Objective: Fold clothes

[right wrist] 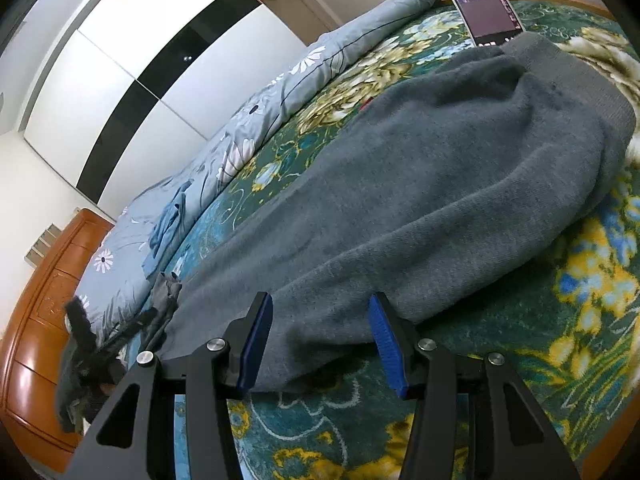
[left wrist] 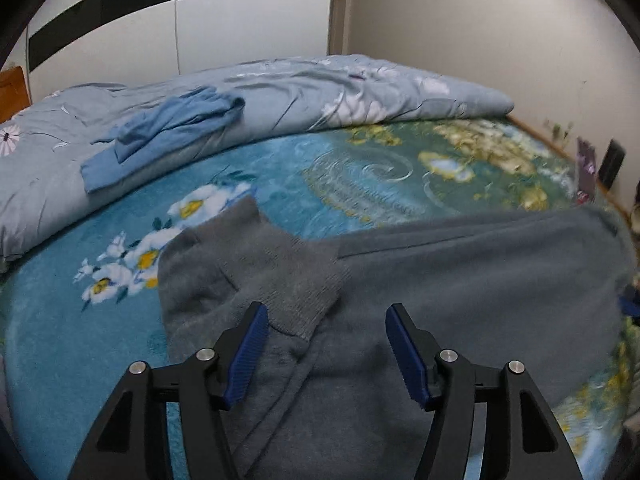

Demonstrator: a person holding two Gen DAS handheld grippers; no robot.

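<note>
Right gripper (right wrist: 320, 312) jaws spread over grey sweater (right wrist: 420, 184) edge.

**Where things lie on the bed**

Your left gripper (left wrist: 326, 312) hangs over the sweater (left wrist: 460, 292), whose cuffed sleeve (left wrist: 280, 276) lies folded across it, just ahead of the fingers. The sweater lies on the blanket (left wrist: 340, 172). Behind it a duvet (left wrist: 280, 92) runs along the bed's far side, with a shirt (left wrist: 168, 132) on top. Your right gripper (right wrist: 320, 312) straddles the sweater's near edge; a phone (right wrist: 480, 4) lies beyond the sweater's far end.
</note>
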